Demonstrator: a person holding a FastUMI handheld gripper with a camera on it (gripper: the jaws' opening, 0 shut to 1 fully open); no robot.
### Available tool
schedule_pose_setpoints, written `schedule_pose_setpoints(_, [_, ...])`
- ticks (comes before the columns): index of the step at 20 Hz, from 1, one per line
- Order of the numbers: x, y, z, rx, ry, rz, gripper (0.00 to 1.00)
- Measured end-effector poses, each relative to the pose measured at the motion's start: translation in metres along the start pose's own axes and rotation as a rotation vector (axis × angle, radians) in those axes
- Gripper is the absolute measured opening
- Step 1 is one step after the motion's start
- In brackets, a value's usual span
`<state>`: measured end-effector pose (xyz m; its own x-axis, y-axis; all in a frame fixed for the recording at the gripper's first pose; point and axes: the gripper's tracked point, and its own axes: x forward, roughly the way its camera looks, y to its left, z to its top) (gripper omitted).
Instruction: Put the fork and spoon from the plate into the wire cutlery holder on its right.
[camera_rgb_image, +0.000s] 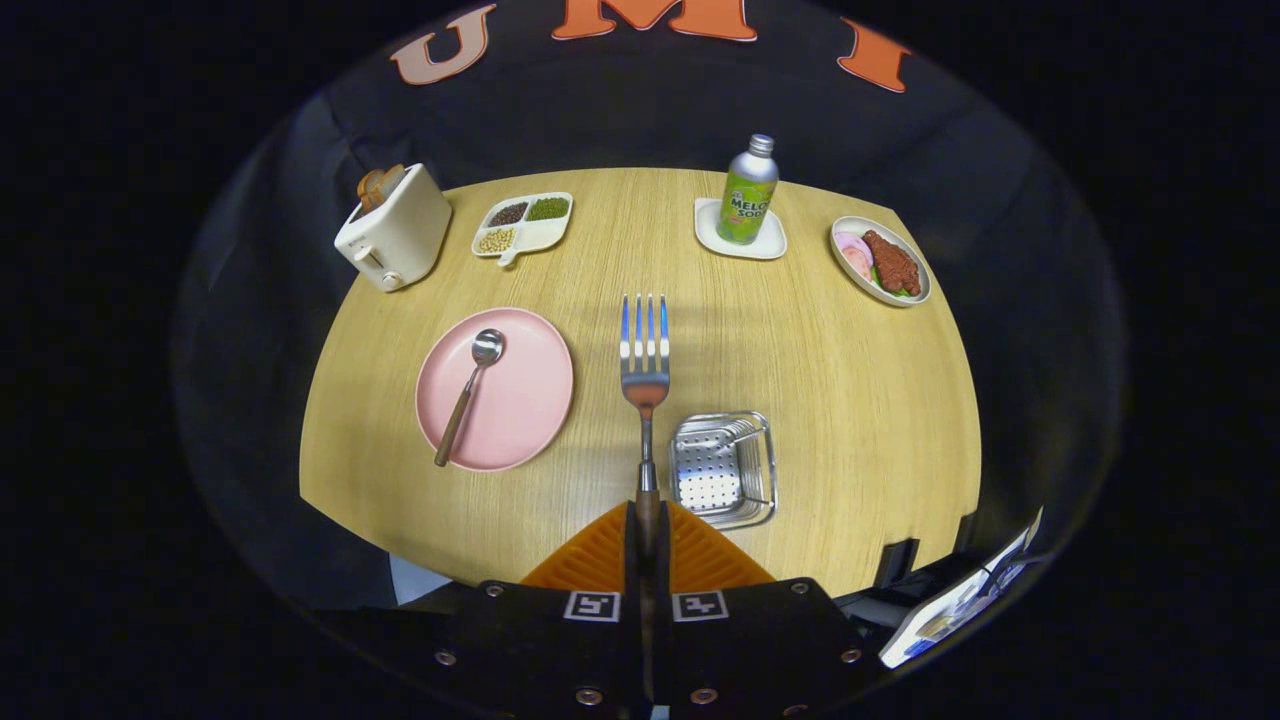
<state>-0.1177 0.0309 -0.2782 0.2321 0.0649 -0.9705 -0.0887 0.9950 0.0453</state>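
My gripper (646, 520) is shut on the fork (644, 360) by its wooden handle, and both fingers press on it. The fork points straight ahead, tines up, held high above the round wooden table. To the left of the fork lies the pink plate (520, 400), with the wooden-handled spoon (468, 394) resting on it, bowl at the far end. The metal cutlery holder (722, 468), a perforated square basket, stands just right of the fingers and holds nothing.
At the table's far side are a cream toaster (395, 228) with bread, a divided dish (524, 226) of beans, a green soda bottle (748, 192) on a white coaster, and an oval plate (881, 262) of meat. A paper sheet (960, 600) lies beyond the table's near right edge.
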Motion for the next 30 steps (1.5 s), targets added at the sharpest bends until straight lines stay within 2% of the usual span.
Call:
schedule_pose_setpoints(6, [-0.001, -0.028, -0.027, -0.028, 0.109, 0.007, 0.05])
schedule_pose_setpoints(14, [-0.004, -0.049, -0.039, -0.089, 0.209, 0.038, 0.05])
schedule_pose_setpoints(26, [0.013, -0.057, -0.06, -0.18, 0.451, 0.114, 0.05])
schedule_pose_setpoints(30, [0.023, -0.068, -0.058, -0.187, 0.529, 0.076, 0.05])
